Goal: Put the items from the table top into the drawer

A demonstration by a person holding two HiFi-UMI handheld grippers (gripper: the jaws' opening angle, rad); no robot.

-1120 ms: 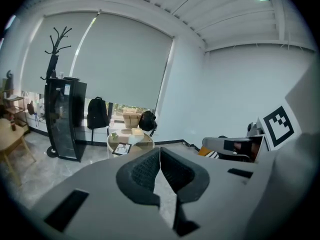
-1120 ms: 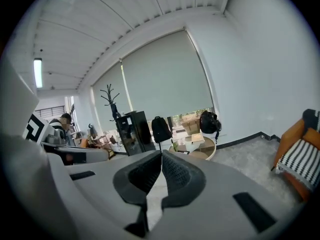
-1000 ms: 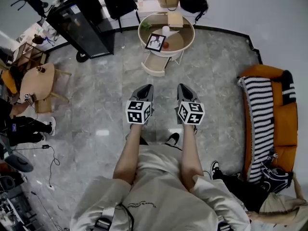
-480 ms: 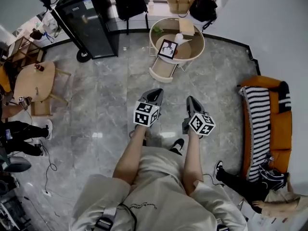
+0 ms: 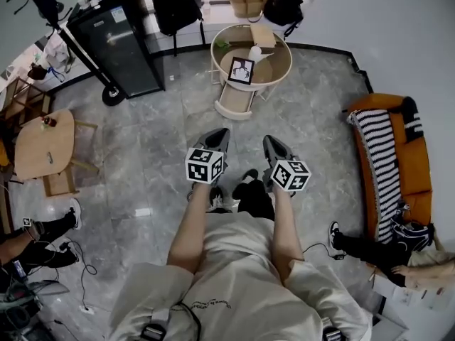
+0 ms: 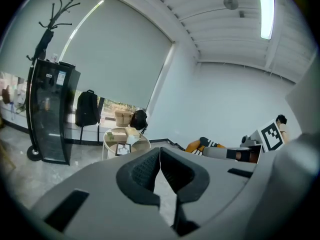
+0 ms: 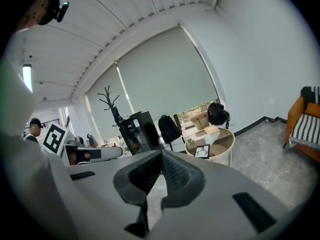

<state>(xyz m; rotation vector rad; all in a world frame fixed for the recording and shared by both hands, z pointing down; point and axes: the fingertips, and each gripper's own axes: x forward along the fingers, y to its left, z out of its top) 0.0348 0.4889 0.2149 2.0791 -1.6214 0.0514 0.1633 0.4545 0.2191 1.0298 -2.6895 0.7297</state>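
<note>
Left gripper [image 5: 219,133] and right gripper [image 5: 271,141]: jaws together, nothing between them, side by side over the floor and well apart from the round table [image 5: 215,53].
Beyond them, the drawer [image 5: 234,99] juts open toward the person. On the table top are a framed picture [image 5: 241,70], a white object [image 5: 254,52] and a small box [image 5: 261,35]. The frame is likely light, stiff and breakable, so pinch its edge; the box looks light, so take it across its narrow sides. Only the head view shows the open drawer. The gripper views show the frame propped upright.
</note>
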